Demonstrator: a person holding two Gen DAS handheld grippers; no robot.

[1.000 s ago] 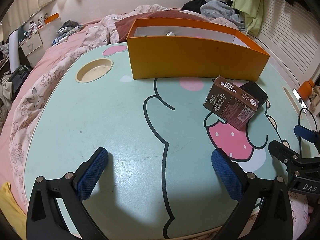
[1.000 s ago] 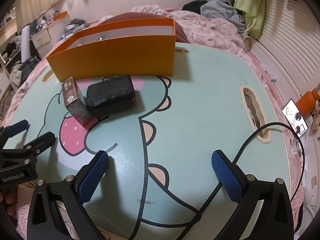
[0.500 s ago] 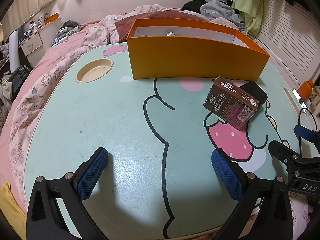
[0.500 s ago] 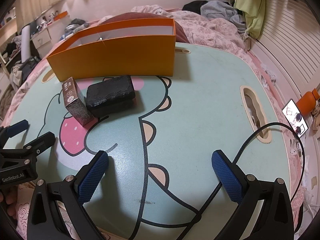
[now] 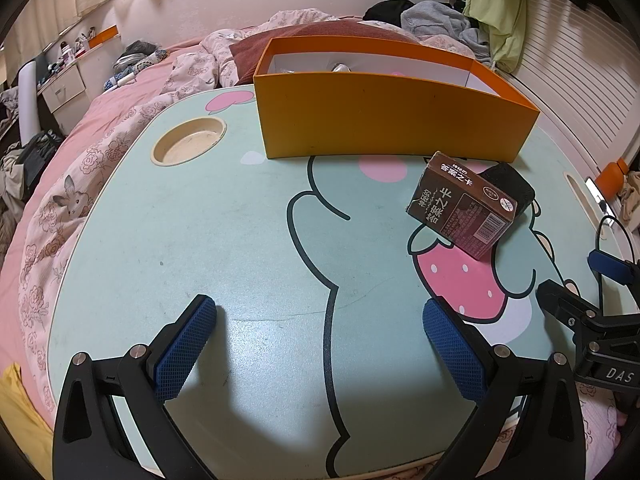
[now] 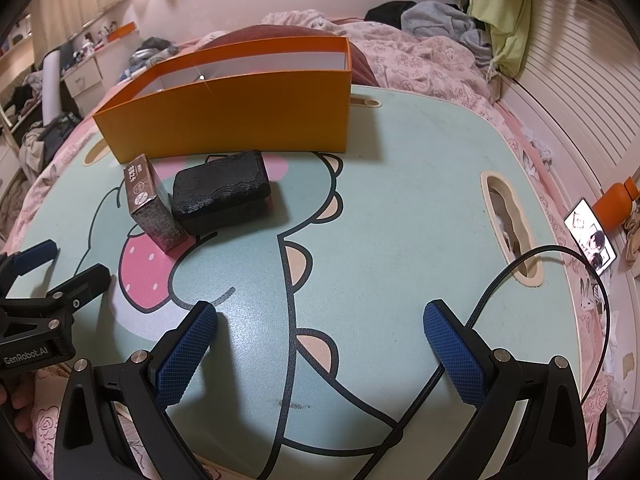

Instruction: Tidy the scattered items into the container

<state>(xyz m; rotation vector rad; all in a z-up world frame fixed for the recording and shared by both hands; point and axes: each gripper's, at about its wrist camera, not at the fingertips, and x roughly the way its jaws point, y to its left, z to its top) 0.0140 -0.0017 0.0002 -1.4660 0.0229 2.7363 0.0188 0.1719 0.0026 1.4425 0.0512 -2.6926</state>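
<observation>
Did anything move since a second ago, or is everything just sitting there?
Nothing visibly changed. The left gripper and right gripper both hang open and empty over the table, just as before. The brown carton and the black block still lie side by side in front of the orange box, untouched.

The left gripper (image 5: 319,322) hangs low over the near edge of the table (image 5: 240,216), its blue-padded fingers (image 5: 188,340) spread wide with nothing between them. The right gripper (image 6: 320,330) sits beside it over the same edge — equally wide apart, equally bare — both pointing across the table.
</observation>
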